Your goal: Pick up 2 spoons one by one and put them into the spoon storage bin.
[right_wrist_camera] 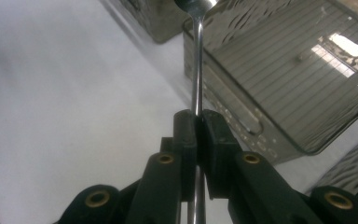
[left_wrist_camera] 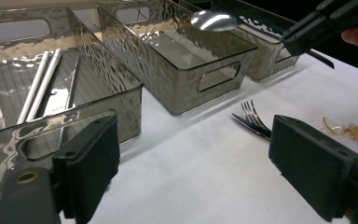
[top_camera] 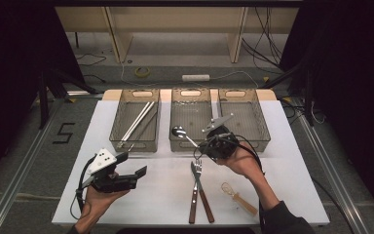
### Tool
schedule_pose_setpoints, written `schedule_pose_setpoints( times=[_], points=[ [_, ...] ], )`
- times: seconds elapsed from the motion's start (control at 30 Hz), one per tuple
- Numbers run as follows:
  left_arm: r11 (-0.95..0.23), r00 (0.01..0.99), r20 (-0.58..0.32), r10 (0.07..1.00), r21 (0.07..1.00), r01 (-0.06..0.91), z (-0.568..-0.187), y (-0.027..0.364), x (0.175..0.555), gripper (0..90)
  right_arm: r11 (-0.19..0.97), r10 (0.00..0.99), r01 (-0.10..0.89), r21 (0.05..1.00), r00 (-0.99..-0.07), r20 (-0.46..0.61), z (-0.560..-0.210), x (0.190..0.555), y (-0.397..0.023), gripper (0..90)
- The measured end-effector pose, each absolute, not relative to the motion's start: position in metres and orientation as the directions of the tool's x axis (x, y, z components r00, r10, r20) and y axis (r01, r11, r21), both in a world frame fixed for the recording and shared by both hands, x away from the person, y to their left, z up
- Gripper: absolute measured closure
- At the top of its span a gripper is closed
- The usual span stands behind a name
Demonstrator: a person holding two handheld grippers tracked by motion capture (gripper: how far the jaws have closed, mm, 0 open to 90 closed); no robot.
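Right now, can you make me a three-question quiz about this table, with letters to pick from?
1. Where is the spoon?
A. flat in the left bin
B. held up at the middle bin's front edge
C. on the floor

2. How many bins stand on the table?
A. two
B. three
C. five

3. How is the left gripper?
A. open, holding nothing
B. shut on a fork
C. shut on a straw

Answers:
1. B, the right gripper pinches its handle, with the bowl up by that bin.
2. B, three smoky bins sit side by side.
3. A, its jaws stand wide apart with only table between them.
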State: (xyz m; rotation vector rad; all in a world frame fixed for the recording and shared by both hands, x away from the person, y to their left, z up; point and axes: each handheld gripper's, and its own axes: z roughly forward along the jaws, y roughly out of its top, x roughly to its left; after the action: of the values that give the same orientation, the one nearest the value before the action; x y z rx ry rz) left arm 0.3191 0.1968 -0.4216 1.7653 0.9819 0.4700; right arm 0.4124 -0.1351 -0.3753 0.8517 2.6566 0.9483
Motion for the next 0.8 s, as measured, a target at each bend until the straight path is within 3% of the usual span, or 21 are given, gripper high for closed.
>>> schedule_pose_setpoints(
  times=[0.43, 0.8],
  points=[
    [-0.131, 0.585, -0.139, 0.799, 0.909, 0.395, -0.421, 0.197, 0.319, 15.9, 0.587, 0.631, 0.48, 0.653, -0.776, 0.003, -0.36, 0.447, -0.125, 85.4],
    [-0.125, 0.584, -0.141, 0.8, 0.911, 0.393, -0.421, 0.198, 0.319, 15.8, 0.513, 0.716, 0.572, 0.64, -0.696, 0.049, -0.37, 0.489, -0.116, 85.4]
  ],
)
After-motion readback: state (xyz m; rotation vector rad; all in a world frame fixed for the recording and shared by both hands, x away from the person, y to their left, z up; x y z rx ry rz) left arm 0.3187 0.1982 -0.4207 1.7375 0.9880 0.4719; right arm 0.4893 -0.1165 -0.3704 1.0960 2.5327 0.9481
